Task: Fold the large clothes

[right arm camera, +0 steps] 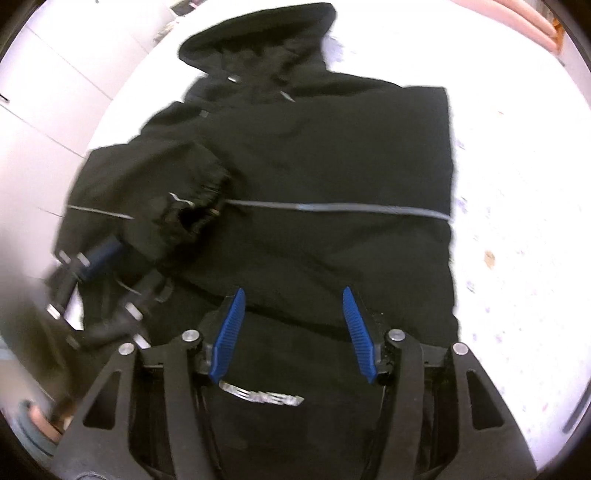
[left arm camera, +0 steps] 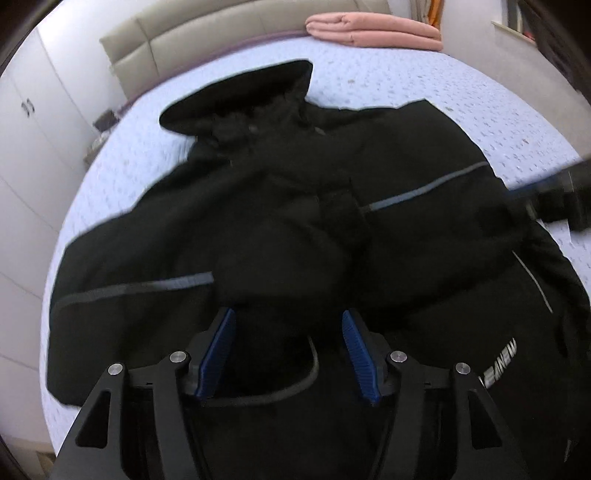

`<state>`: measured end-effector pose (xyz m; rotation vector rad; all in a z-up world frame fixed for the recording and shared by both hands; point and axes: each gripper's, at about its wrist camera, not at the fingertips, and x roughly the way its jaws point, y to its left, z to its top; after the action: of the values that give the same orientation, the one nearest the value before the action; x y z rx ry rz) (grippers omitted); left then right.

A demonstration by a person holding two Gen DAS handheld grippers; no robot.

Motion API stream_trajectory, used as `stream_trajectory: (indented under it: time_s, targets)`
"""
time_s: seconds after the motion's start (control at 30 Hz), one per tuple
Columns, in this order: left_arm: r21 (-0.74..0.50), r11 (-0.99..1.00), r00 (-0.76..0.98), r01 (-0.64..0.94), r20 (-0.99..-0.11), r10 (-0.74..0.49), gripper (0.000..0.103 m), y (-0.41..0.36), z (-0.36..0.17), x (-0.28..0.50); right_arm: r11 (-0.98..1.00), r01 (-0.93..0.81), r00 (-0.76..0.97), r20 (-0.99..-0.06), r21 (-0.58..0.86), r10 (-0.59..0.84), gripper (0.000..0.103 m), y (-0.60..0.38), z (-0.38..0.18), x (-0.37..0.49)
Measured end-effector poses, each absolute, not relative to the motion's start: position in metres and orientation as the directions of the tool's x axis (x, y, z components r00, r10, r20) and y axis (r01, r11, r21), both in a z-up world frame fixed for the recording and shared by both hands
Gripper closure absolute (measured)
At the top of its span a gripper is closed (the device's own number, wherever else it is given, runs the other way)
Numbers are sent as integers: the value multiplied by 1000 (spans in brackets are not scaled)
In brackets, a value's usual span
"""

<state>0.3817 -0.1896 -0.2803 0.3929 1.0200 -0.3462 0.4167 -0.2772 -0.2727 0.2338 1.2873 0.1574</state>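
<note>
A large black hooded jacket point(left arm camera: 295, 206) with grey reflective stripes lies on a pale blue bedspread point(left arm camera: 424, 81), hood toward the headboard. Both sleeves are folded in over the body. My left gripper point(left arm camera: 288, 321) is open and empty above the jacket's lower middle. My right gripper point(right arm camera: 293, 299) is open and empty above the jacket point(right arm camera: 314, 166) near its hem logo point(right arm camera: 262, 397). The right gripper also shows blurred at the right edge of the left wrist view point(left arm camera: 554, 195). The left gripper shows blurred at the lower left of the right wrist view point(right arm camera: 99, 288).
A folded pink blanket point(left arm camera: 373, 31) lies at the head of the bed by a beige padded headboard point(left arm camera: 207, 33). White wardrobe doors point(left arm camera: 33, 122) stand left of the bed. Bare bedspread point(right arm camera: 517, 221) lies right of the jacket.
</note>
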Motion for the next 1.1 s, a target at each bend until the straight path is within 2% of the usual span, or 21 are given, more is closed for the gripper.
stream_trajectory:
  time_s: [0.07, 0.3, 0.5, 0.53, 0.57, 0.63, 0.87, 1.1]
  targets:
    - [140, 890, 466, 434, -880, -89, 40, -184, -279, 375, 955, -12, 287, -914, 297, 287, 38, -268, -267, 424]
    - [118, 959, 469, 257, -883, -18, 40, -135, -259, 365, 906, -61, 268, -867, 419, 420, 36, -225, -271, 451]
    - [116, 988, 480, 104, -876, 52, 40, -84, -247, 365, 871, 25, 200, -856, 491, 477, 38, -206, -309, 488]
    - [125, 987, 486, 97, -872, 63, 40, -82, -247, 369, 872, 29, 199, -858, 489, 474, 46, -205, -312, 490]
    - [136, 987, 492, 92, -867, 73, 40, -80, -246, 372, 878, 29, 205, -863, 478, 463, 63, -204, -313, 491]
    - [159, 984, 508, 79, -856, 97, 40, -76, -242, 375, 880, 5, 205, -862, 475, 463, 75, -201, -311, 490]
    - [178, 983, 556, 52, -822, 120, 40, -73, -228, 404, 927, -103, 320, -870, 362, 375, 82, -197, -268, 471]
    - [150, 985, 596, 84, -800, 71, 40, -89, -215, 440, 969, -88, 443, -862, 232, 247, 82, -245, -222, 452]
